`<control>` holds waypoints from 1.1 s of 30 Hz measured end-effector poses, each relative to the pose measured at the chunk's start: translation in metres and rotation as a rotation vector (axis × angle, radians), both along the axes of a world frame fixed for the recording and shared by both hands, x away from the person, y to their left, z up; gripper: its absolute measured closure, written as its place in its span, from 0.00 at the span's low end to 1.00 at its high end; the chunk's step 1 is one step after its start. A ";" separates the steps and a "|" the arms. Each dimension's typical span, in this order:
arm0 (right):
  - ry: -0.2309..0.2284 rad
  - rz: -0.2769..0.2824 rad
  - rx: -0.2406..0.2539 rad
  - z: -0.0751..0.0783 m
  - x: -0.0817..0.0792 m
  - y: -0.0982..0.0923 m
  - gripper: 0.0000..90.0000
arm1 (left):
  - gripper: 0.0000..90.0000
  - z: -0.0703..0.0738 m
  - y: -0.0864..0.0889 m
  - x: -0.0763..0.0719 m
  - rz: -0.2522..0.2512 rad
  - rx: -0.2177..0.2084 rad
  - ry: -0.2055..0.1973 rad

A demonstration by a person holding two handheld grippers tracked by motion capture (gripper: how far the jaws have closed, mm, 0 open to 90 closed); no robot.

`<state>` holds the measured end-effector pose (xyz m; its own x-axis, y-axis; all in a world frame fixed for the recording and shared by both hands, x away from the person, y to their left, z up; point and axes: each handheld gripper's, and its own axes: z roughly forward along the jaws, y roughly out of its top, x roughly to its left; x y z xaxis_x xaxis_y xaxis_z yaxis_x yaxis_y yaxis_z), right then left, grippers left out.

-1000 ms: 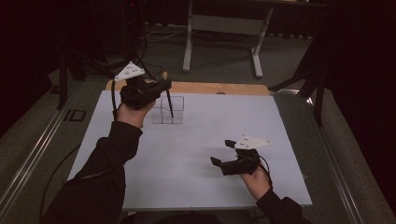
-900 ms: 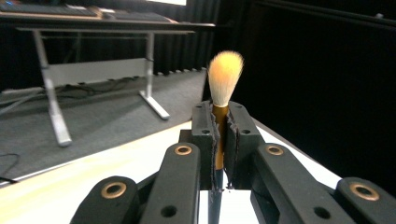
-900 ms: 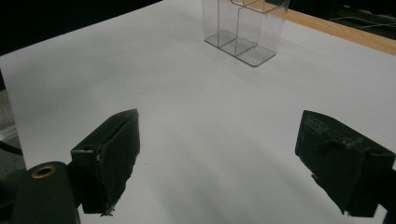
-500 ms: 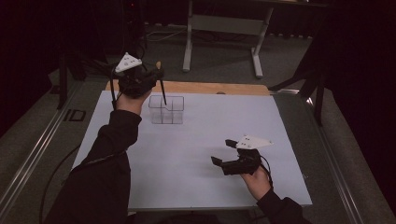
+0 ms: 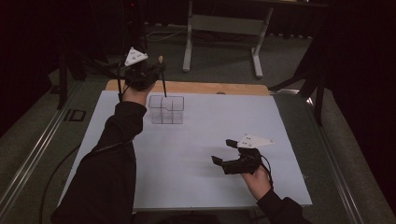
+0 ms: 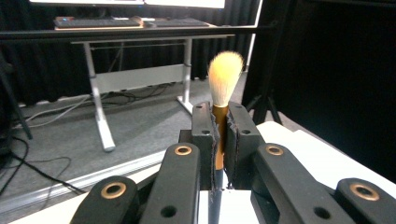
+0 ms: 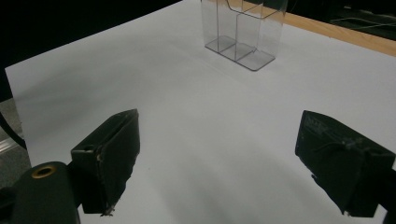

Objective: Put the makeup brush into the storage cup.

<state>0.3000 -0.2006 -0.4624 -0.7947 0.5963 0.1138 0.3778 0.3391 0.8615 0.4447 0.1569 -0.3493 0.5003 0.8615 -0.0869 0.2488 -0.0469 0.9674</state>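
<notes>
While the left claw (image 6: pixel 219 140) is squeezed tight on a makeup brush (image 6: pixel 224 74), bristles up, it hangs just behind the clear holder (image 5: pixel 166 109) on the white tabletop (image 5: pixel 201 154). Next, I think, the handle must go down into one slot. The right claw (image 7: pixel 215 158) sits wide apart, holding nothing.

Clear organizer (image 5: pixel 166 109) at the sheet's (image 5: pixel 201 154) far left, brush (image 5: pixel 162 77) above its far edge.
</notes>
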 end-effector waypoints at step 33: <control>0.009 0.006 0.010 0.001 0.000 -0.001 0.15 | 0.93 -0.055 -0.003 0.027 0.072 -0.013 0.077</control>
